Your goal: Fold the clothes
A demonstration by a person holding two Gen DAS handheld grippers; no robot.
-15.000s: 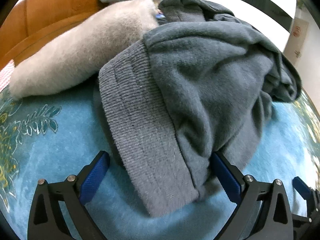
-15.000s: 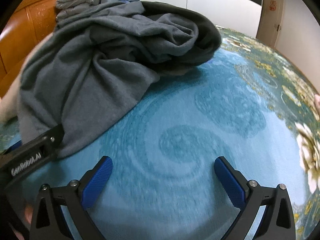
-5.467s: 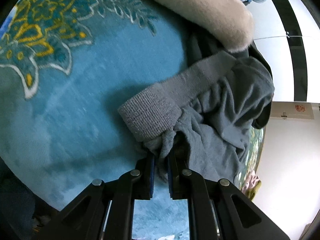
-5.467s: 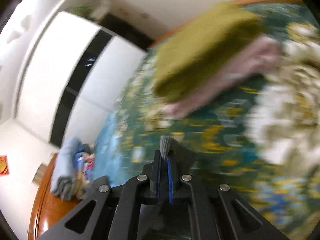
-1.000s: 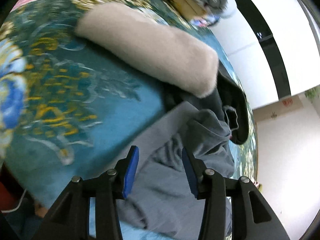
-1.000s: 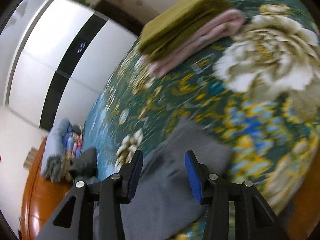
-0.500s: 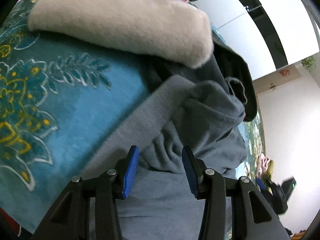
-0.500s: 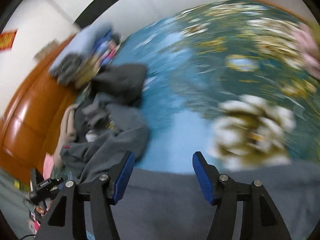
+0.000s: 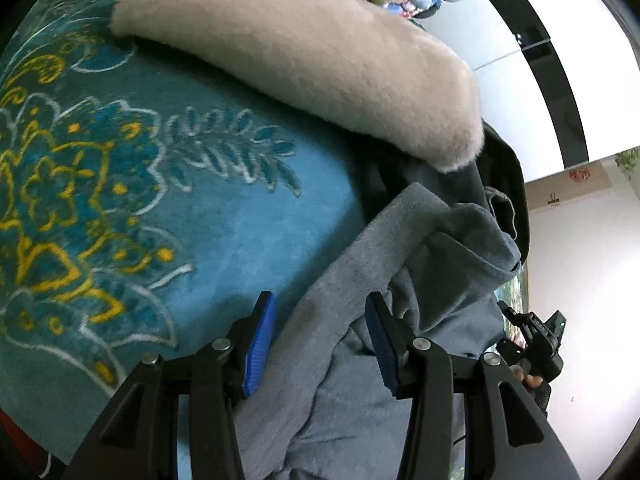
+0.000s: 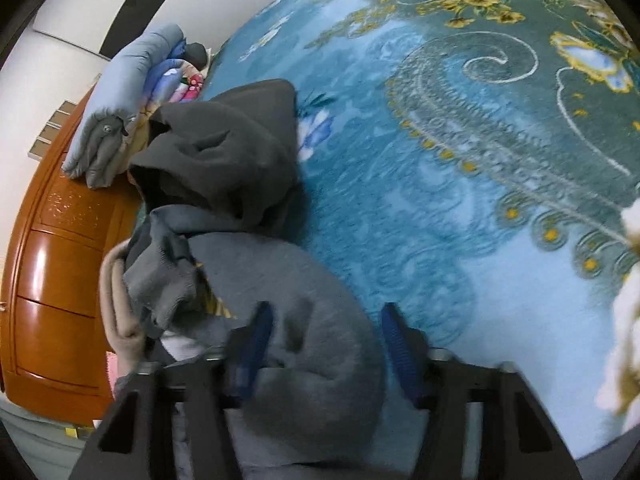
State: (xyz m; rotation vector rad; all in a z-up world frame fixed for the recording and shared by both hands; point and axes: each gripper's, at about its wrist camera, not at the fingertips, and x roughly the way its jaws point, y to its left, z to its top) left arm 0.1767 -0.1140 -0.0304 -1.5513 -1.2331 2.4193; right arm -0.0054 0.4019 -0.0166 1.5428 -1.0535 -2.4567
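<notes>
On the blue floral blanket (image 9: 224,216) a grey sweatshirt (image 9: 432,280) lies rumpled, its ribbed hem running between the blue pads of the left gripper (image 9: 320,336), whose fingers stand partly apart with neither pad seen pressing the cloth. A folded beige fleece (image 9: 304,52) lies just beyond the sweatshirt, touching a darker grey hooded garment (image 10: 232,148). In the right wrist view the right gripper (image 10: 324,344) is over a bulging fold of the same sweatshirt; its jaws are closing with the fold between them, and the blur hides whether the pads touch it yet. A stack of folded bedding (image 10: 132,96) sits by the wooden headboard (image 10: 60,280).
</notes>
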